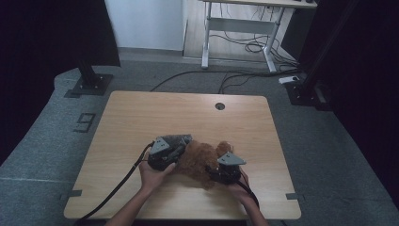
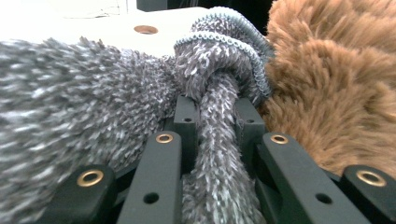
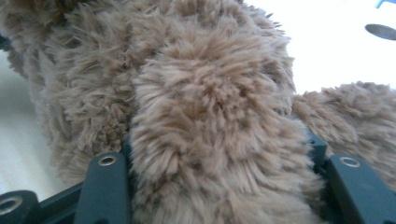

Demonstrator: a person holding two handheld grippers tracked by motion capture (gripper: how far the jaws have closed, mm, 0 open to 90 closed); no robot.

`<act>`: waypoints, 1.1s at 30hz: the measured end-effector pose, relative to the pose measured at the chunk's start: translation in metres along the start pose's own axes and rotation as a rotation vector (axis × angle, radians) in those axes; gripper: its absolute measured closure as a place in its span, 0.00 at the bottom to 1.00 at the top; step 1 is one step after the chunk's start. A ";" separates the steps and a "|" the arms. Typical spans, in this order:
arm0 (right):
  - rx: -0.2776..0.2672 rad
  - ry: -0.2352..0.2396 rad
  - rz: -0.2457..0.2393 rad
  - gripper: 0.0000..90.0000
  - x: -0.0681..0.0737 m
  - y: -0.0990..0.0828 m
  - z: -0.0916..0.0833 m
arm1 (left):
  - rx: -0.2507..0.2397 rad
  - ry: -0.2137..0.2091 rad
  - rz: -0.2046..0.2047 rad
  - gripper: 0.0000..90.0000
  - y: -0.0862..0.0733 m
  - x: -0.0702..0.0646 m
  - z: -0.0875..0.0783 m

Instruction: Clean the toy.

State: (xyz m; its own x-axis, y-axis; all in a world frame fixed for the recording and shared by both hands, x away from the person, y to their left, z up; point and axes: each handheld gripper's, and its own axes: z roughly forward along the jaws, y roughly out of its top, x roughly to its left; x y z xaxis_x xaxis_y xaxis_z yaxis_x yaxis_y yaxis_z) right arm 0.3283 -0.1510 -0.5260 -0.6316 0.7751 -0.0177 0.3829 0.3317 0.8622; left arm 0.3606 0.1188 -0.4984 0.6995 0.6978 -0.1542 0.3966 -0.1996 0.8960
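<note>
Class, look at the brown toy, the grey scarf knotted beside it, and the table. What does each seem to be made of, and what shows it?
Brown toy: apparently plush fabric, matte; long shaggy tufts.
Grey scarf: probably fuzzy chenille-type knit, flecked grey and white; short bristly fibres, looped edge.
Table: wood-look top, perhaps laminate; pale grain, smooth finish.

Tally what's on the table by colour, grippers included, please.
Brown: 1, the brown furry plush toy
Grey: 1, the grey fuzzy knitted scarf knotted beside it
Black: 2, the left gripper and the right gripper
Total: 4
</note>
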 end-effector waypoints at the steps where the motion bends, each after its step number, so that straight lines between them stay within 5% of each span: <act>1: -0.005 -0.006 0.002 0.46 -0.003 0.001 0.001 | 0.008 -0.007 -0.007 0.84 0.003 0.002 0.001; 8: -0.062 0.018 -0.052 0.45 -0.002 -0.004 -0.005 | 0.023 -0.084 -0.067 0.83 0.018 0.003 -0.020; 12: -0.078 0.033 -0.055 0.45 0.004 -0.010 -0.012 | -0.010 -0.147 -0.054 0.83 0.036 -0.015 -0.025; 14: -0.073 0.032 -0.070 0.44 0.008 -0.009 -0.014 | 0.004 -0.179 -0.017 0.83 0.051 -0.035 -0.011; 16: -0.073 0.029 -0.080 0.44 0.010 -0.009 -0.014 | 0.020 -0.189 -0.007 0.83 0.054 -0.041 -0.004; 18: -0.072 0.023 -0.099 0.45 0.013 -0.010 -0.015 | 0.092 -0.199 0.009 0.83 0.055 -0.050 0.014; 20: -0.071 0.020 -0.099 0.45 0.013 -0.010 -0.015 | 0.143 -0.198 0.011 0.83 0.047 -0.052 0.028; 23: -0.050 0.027 -0.087 0.48 0.009 -0.013 -0.016 | 0.132 -0.198 0.000 0.83 0.041 -0.049 0.026; 30: -0.041 0.034 -0.084 0.52 0.006 -0.013 -0.017 | 0.084 -0.070 0.014 0.84 0.024 -0.027 -0.005; 33: -0.041 0.039 -0.080 0.53 0.004 -0.013 -0.017 | 0.069 -0.060 -0.012 0.84 0.013 -0.011 -0.023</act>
State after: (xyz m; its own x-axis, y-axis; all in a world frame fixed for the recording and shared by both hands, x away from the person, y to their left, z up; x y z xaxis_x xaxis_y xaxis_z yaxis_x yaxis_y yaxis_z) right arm 0.3092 -0.1612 -0.5287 -0.6851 0.7252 -0.0686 0.3024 0.3689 0.8789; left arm 0.3448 0.1243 -0.4760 0.7279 0.6585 -0.1910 0.4435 -0.2397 0.8636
